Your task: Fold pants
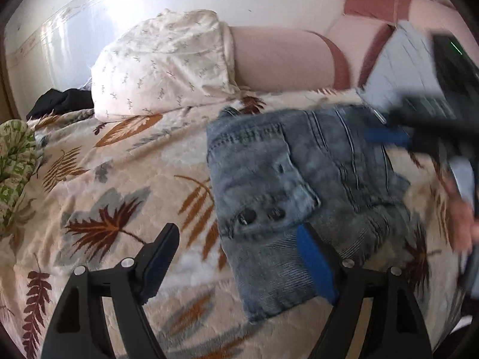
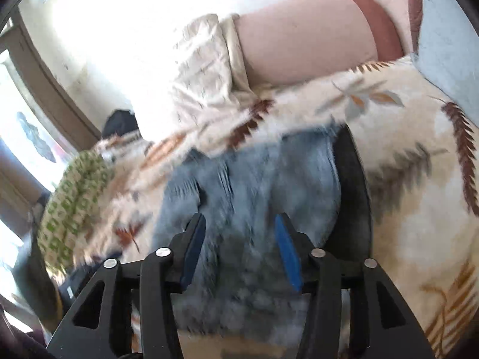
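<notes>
Left wrist view: your left gripper (image 1: 236, 257) stands wide open, holding nothing. The folded jeans (image 1: 299, 170) lie on the leaf-print blanket (image 1: 104, 179), ahead and to the right, long axis running away from you; only the right finger overlaps their near edge. Your right gripper (image 1: 386, 136), blurred, reaches over the far right part, its state unreadable here.

Right wrist view: the right gripper (image 2: 236, 245) hovers half open directly above the jeans (image 2: 254, 179), so it is nearer. Motion blur hides folds and edges; contact is unclear.
</notes>
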Tool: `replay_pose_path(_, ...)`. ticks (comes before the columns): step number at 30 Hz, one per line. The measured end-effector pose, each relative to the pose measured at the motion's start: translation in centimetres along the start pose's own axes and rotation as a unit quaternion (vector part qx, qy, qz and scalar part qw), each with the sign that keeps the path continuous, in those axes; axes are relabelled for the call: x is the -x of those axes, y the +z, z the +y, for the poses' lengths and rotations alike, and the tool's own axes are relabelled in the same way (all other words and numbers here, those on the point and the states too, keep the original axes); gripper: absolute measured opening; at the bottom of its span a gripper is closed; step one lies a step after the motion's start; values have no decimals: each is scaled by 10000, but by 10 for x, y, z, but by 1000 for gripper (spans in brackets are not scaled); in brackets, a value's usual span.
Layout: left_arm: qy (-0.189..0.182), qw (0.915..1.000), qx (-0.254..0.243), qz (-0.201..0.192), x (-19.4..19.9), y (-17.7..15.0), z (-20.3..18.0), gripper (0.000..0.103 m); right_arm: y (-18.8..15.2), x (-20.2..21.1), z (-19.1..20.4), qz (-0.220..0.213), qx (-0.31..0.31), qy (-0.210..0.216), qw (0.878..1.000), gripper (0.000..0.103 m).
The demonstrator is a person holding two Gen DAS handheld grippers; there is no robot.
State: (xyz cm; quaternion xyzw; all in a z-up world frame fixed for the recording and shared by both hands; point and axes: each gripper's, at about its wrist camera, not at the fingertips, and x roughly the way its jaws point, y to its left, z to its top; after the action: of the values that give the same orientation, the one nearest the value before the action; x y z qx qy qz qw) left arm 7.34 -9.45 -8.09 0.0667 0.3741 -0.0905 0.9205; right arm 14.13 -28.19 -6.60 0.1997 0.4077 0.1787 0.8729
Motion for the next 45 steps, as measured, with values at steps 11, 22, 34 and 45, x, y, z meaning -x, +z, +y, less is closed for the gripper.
replay_pose_path(11,-30,9994,7,336,-26,-4,3,93,18,-80,-41,487,-594,-78,9970,61)
replay_pose_path(22,134,9985,521,-112,29,6,24,98,15,-18,-17,-106,-634,27,9979,68)
replay_pose_path(34,661,9871,610,-1328,136,18,51,103,-49,119,57,-2003,594,-740,9751,86)
replay_pose_path(45,843,9761,414,-1960,203,14,47,103,-104,170,98,-2837,778,-873,9517,88)
